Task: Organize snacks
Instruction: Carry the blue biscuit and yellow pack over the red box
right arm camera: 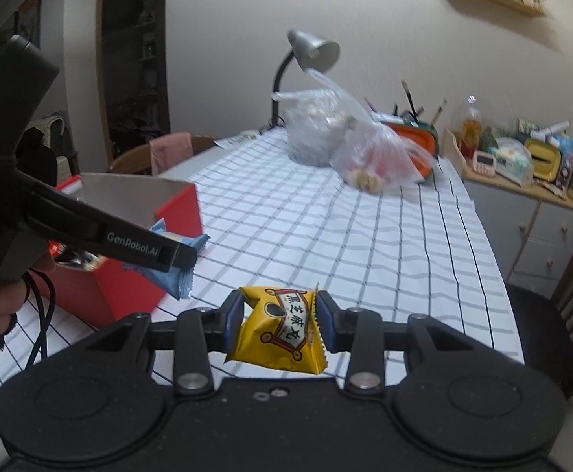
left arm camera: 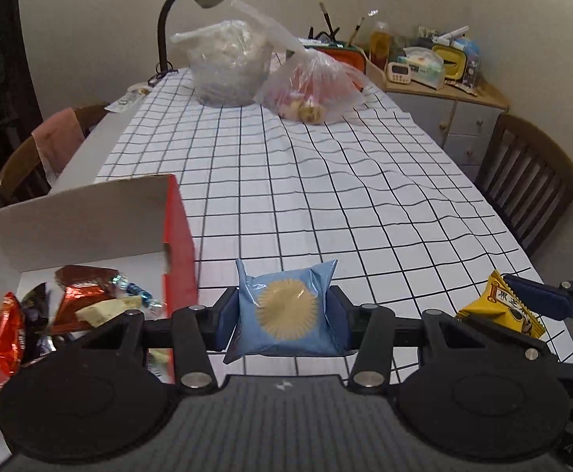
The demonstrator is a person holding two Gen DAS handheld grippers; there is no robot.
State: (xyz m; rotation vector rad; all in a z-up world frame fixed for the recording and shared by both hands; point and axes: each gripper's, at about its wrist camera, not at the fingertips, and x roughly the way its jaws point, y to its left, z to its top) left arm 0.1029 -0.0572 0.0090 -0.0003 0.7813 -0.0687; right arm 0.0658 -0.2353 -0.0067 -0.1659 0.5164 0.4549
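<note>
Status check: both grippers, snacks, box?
Left gripper shut on blue packet. Right gripper shut on yellow packet. Red box open, wrapped snacks inside. Nothing in the way.

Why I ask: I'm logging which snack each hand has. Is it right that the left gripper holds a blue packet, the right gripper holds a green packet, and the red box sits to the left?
Not quite: the right gripper holds a yellow packet, not green, as the right wrist view shows. The left gripper does hold the blue packet, and the red box sits to the left.
</note>
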